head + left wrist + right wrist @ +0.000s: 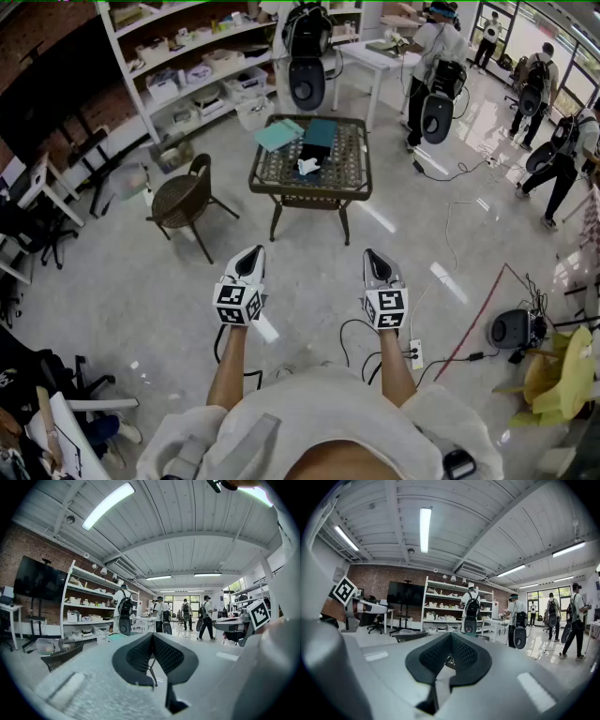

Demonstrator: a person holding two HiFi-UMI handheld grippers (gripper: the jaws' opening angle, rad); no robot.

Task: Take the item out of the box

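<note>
Left hand-held gripper (254, 253): held low over the floor (131, 281), near centre-left. Jaws pressed together at the tips, nothing between them; its own view (152, 635) shows the same.

Right hand-held gripper (373, 255): beside the left one but apart from it, near centre-right. Jaws fully closed and empty, confirmed in its own view (450, 636).

Tabletop (350, 167): dark lattice surface on a low metal frame, far centre, well apart from both grippers.

Box (315, 150): dark, at the middle of the tabletop.

White item (308, 167): small and crumpled, lying on the tabletop at the box's near side. Whether it touches the box cannot be told.

Teal pieces: one flat piece (278, 134) on the far-left part of the tabletop, another (321, 130) just far of the box.

Chair (183, 199): dark and rounded, left of the tabletop.

Shelving (192, 58): white, far left, loaded with bins.

People (433, 56): several standing far right, wearing backpacks.
</note>
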